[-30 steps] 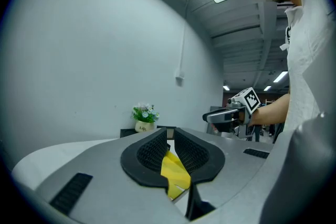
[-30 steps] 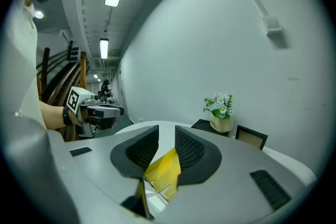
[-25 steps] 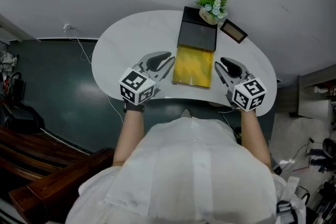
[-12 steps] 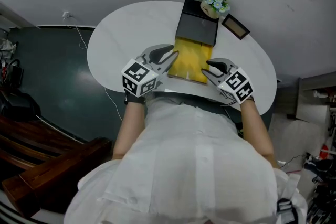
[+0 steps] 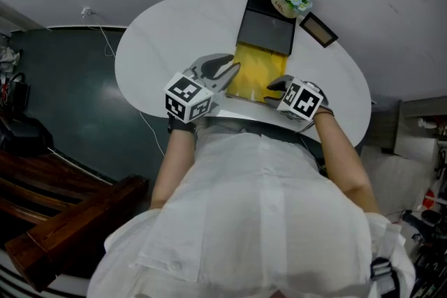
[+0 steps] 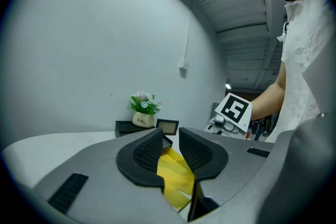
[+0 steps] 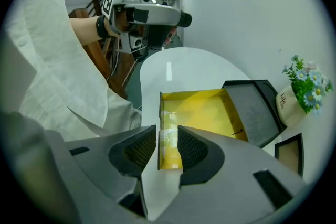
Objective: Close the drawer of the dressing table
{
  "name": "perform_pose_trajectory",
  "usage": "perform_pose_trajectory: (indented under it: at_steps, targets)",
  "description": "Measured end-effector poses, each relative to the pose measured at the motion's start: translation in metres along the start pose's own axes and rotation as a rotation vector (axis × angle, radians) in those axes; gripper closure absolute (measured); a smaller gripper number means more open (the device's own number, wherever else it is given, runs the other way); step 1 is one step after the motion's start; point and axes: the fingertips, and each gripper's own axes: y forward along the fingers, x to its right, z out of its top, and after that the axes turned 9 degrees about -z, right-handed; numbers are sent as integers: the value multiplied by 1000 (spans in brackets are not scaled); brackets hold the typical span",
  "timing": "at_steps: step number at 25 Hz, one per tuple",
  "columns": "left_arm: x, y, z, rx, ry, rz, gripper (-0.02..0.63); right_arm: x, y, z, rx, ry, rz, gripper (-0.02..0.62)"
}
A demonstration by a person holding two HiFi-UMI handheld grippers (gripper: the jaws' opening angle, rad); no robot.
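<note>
At the near edge of the white table (image 5: 150, 56), left of centre, the left gripper (image 6: 169, 139) is held almost level. Its jaws are set a narrow gap apart with nothing gripped, and only yellow is seen through the gap. Just to its right the yellow drawer (image 5: 260, 73) lies pulled well out of its black case (image 5: 264, 30) towards the near edge. The case stands at the table's far edge, with a small flower pot (image 5: 286, 0) on top and a picture frame (image 5: 318, 29) beside it on the right. At the drawer's near right corner the right gripper (image 7: 167, 140) is pointed steeply down. Its jaws have just been opening and are held part-way apart, with the drawer's thin front wall showing in the gap, pressed by neither pad. The drawer is judged light, thin-walled and smooth, so it is best pushed squarely on the front wall near its middle, lest it skew or the case be shoved back.
</note>
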Motion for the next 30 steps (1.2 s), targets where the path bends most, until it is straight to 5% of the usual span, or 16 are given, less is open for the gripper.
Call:
perform_pose_trajectory:
  at_steps: [15, 19, 30]
  targets:
    - [-20, -4, -2, 5, -27, -3, 512, -29, 52, -12, -197, -128, 185, 482]
    - [-24, -3, -1, 5, -26, -9, 512, -28, 65, -19, -245, -197, 158, 483]
    - [-31, -5, -3, 2, -38, -17, 511, -36, 78, -28, -270, -156, 202, 552]
